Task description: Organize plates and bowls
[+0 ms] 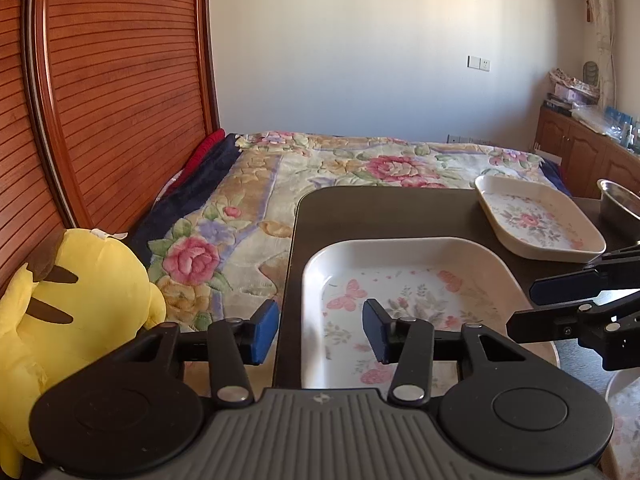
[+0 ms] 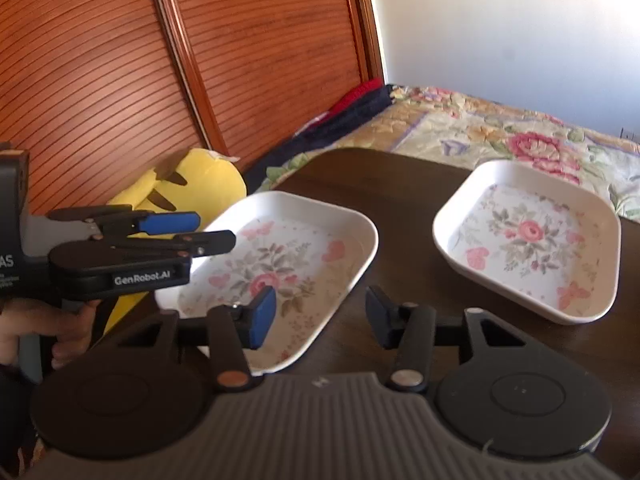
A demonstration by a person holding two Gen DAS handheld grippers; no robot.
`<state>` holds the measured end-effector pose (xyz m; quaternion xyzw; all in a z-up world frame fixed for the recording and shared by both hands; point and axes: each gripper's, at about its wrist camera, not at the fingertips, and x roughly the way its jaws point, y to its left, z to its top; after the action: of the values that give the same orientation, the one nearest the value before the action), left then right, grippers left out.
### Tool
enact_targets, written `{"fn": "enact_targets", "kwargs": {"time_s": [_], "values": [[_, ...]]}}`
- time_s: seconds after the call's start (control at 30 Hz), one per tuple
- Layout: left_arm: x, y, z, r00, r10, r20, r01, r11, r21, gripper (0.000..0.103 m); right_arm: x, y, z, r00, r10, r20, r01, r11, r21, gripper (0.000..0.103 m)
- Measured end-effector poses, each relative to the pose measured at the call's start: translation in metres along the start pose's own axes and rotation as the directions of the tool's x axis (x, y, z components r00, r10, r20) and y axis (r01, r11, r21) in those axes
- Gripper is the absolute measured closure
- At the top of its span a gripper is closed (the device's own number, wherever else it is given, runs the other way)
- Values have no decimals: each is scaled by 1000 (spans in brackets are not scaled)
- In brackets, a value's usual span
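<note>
Where it faces the floral dish (image 2: 276,276), the left gripper (image 2: 208,232) reads "GenRobot.AI".

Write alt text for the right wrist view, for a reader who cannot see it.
The right gripper hovers open and empty over a dark table, above the edge of the near floral dish, with a second floral dish farther right. The left gripper reaches in from the left; a yellow plush toy and a bed lie behind.

Only readable bit: "GenRobot.AI" in white on the side of the black plastic left gripper (image 2: 212,232), just left of the white floral rectangular dish (image 2: 280,272). "AS" sits further left on its grey body.
</note>
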<state>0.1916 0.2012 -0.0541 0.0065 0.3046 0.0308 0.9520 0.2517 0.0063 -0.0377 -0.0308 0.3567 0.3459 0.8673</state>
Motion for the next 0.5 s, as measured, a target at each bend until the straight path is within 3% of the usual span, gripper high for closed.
{"fn": "enact_targets", "kwargs": {"time_s": [0.33, 0.5], "values": [[8, 10, -1, 999, -26, -28, 25, 999, -35, 71, 14, -2, 1, 999, 13, -45, -12, 1000, 20, 65], [6, 10, -3, 999, -31, -28, 30, 999, -37, 73, 15, 0, 0, 999, 18, -48, -18, 1000, 17, 67]]}}
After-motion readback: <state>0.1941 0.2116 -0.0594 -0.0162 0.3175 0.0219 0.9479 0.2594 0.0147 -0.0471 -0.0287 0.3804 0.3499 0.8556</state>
